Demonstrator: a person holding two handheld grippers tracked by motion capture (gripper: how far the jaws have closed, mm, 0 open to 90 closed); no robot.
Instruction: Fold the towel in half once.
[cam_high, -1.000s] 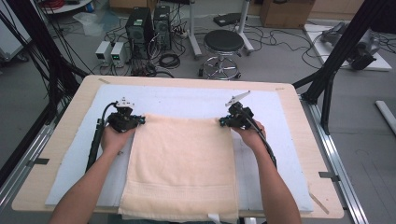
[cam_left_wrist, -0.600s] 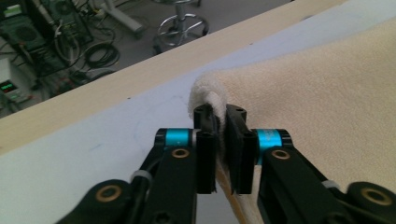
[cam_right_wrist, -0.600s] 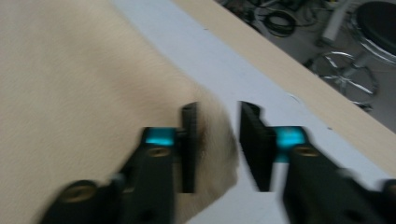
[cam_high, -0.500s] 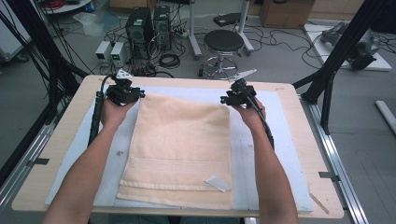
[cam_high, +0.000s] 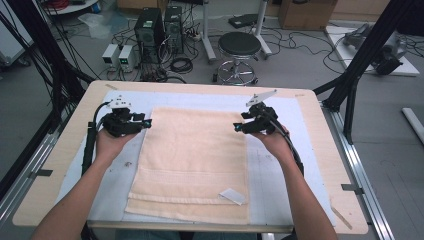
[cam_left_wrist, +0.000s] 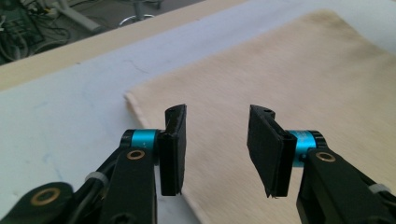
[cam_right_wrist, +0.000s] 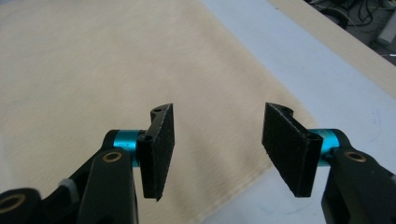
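So the one beige towel lies flat and spread out on the pale blue mat in the middle of the table, and both grippers hang just above its far corners: the left gripper over the far-left edge, the right gripper over the far-right one, cloth below the jaws but nothing pinched in either. Count-wise it's one towel, one small white tag near its front edge, two grippers, both with jaws that have just been opening and now stand partly apart, holding nothing. Both forearms reach forward from the near side, each hand wrapped around its gripper body, jaws turned inward toward the towel.
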